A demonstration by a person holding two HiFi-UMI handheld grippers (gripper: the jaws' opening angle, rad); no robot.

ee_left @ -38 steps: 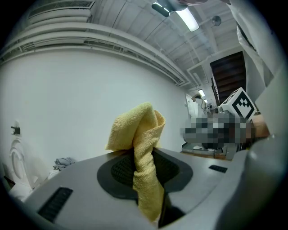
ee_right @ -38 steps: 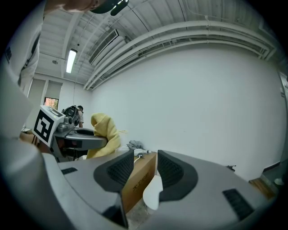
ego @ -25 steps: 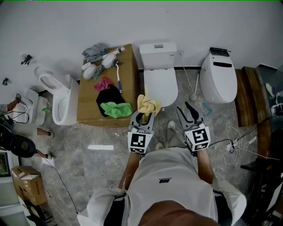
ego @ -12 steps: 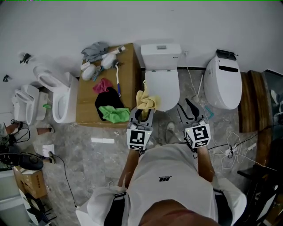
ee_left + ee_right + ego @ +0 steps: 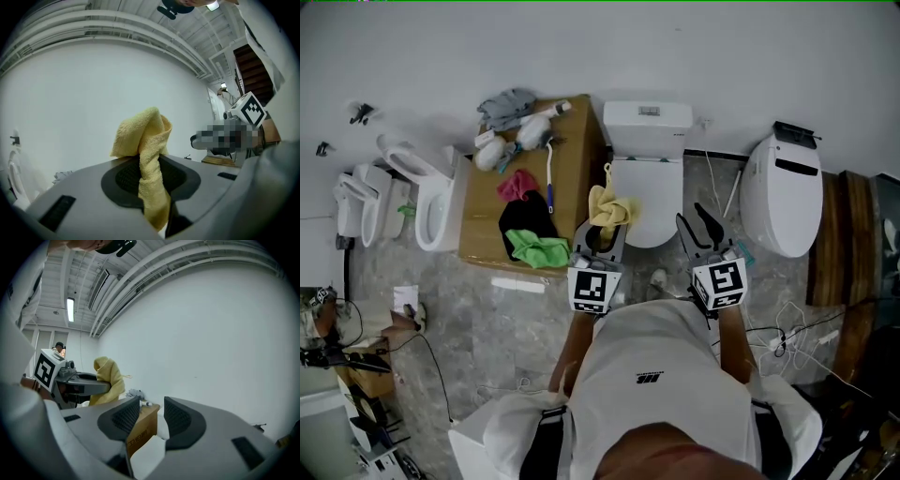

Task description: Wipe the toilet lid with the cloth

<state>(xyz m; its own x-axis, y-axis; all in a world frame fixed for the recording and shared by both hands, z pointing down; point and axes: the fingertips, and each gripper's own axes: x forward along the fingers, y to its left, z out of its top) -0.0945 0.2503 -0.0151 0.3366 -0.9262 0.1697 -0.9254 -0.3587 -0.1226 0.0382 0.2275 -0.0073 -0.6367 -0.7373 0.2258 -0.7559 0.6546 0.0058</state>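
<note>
The toilet lid (image 5: pixel 652 192) is shut and sits lower in the head view than it did a second ago, closer to both grippers, so the person appears to have moved in on it. The cardboard box (image 5: pixel 574 164) beside the toilet's left side has shifted in the view with it, and its load of rags and a brush looks undisturbed.

The left gripper (image 5: pixel 604 231) now reaches the lid's front left edge, and its jaws are clamped on the yellow cloth (image 5: pixel 610 207). In the left gripper view the cloth (image 5: pixel 147 140) stands bunched above the pads, with a tail hanging down between them. It hangs at the lid's left edge, and whether it touches the lid cannot be told.

The right gripper (image 5: pixel 704 231) has come up to the lid's front right edge, its jaws apart with nothing between them.

Judging by this, the approach is nearly over and no wiping has begun.
</note>
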